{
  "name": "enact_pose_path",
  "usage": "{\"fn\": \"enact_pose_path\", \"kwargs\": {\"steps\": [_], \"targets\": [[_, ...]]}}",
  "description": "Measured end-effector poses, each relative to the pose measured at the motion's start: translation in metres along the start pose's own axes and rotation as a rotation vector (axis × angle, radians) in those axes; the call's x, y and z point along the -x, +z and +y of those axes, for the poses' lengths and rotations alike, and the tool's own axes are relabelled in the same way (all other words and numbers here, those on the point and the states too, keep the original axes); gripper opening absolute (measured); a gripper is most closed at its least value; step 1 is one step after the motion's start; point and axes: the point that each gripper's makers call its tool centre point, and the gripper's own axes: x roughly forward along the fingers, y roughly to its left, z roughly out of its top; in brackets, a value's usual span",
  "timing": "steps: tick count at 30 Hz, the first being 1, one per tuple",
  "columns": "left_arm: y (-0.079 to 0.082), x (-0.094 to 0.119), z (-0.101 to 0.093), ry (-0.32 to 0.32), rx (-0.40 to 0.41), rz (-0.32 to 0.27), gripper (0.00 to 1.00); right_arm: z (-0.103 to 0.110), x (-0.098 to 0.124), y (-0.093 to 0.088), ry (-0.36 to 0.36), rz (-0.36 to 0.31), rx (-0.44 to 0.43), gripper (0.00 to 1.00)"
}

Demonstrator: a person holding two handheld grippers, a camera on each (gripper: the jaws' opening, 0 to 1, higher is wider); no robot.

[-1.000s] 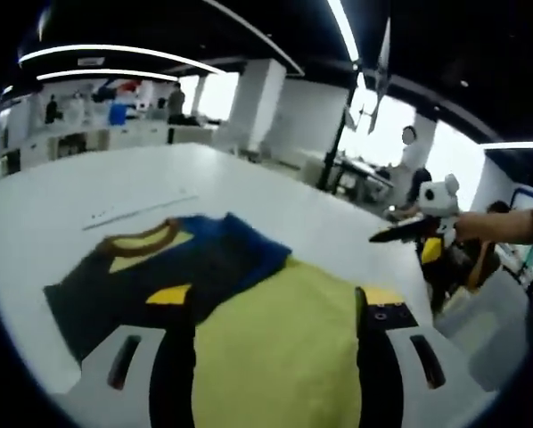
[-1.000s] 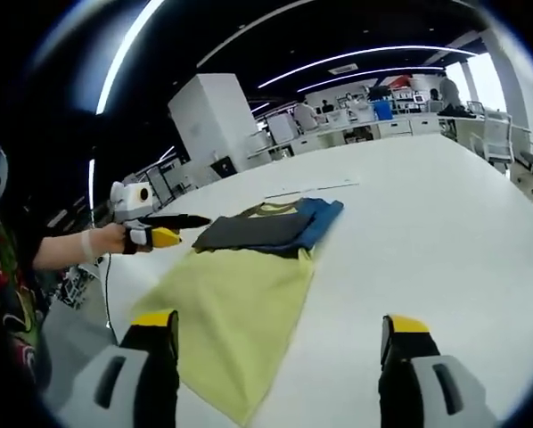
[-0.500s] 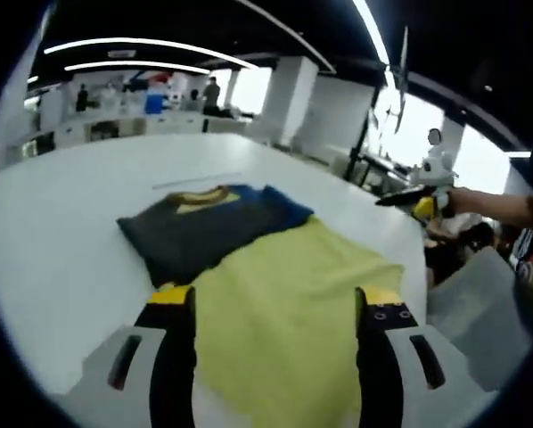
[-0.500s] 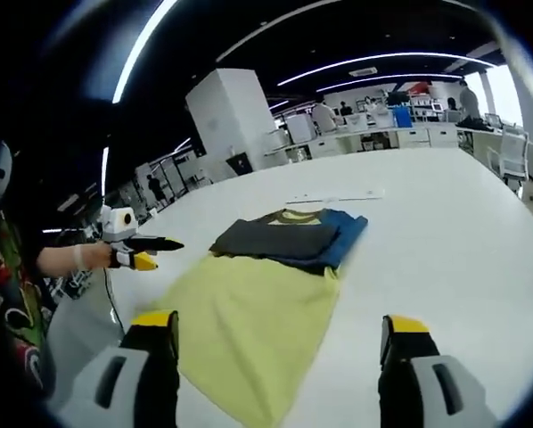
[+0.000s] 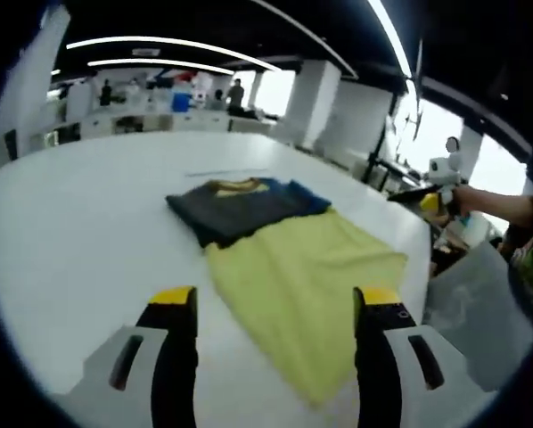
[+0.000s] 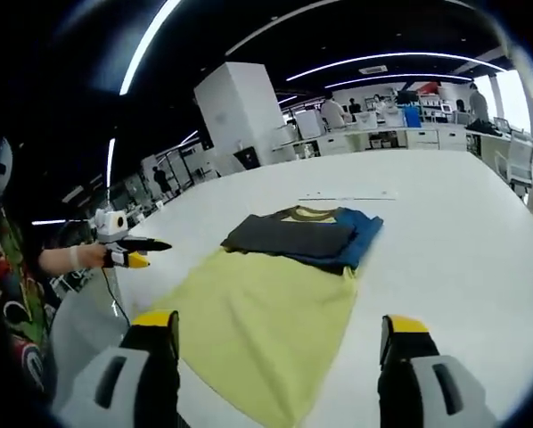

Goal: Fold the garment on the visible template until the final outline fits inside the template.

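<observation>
Folded dark grey and blue garment with yellow-trimmed collar (image 5: 240, 203) (image 6: 302, 237) seen lying on white table (image 5: 70, 223), partly over far edge of flat yellow-green template sheet (image 5: 307, 276) (image 6: 258, 321); left gripper (image 5: 271, 303) jaws spread, nothing held; right gripper (image 6: 280, 334) jaws spread too, nothing held; probably best if bundle gets pinched at near edge, slid fully onto sheet, edges kept inside outline.

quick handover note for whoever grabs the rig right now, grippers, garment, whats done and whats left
Left gripper: open, empty, held above the table.
Right gripper: open, empty, also clear of the cloth.
Folded garment, dark and blue, lies at the far end of the yellow template, partly past its far edge.
Done: folding looks mostly complete.
Left: bring the garment fully inside the template outline.
</observation>
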Motion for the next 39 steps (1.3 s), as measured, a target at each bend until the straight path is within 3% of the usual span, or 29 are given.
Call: {"fn": "enact_pose_path", "kwargs": {"steps": [14,18,29,32,37,39], "targets": [[-0.02,0.006,0.004,0.0,0.019,0.019,0.66,-0.001,0.008,-0.019,-0.02,0.022,-0.027,0.91],[-0.029,0.009,0.0,-0.009,0.019,0.043,0.62,-0.003,0.011,-0.039,-0.016,0.069,-0.052,0.78],[-0.061,0.015,-0.015,-0.029,0.044,0.108,0.6,-0.011,0.01,-0.09,-0.037,0.187,-0.07,0.66],[-0.072,0.016,-0.017,-0.037,0.044,0.135,0.57,-0.012,0.011,-0.097,-0.04,0.201,-0.079,0.63],[-0.081,0.019,-0.014,-0.021,0.084,0.136,0.51,-0.014,0.012,-0.11,-0.028,0.223,-0.142,0.45],[-0.084,0.02,-0.016,-0.021,0.098,0.136,0.5,-0.015,0.012,-0.113,-0.032,0.219,-0.149,0.45]]}}
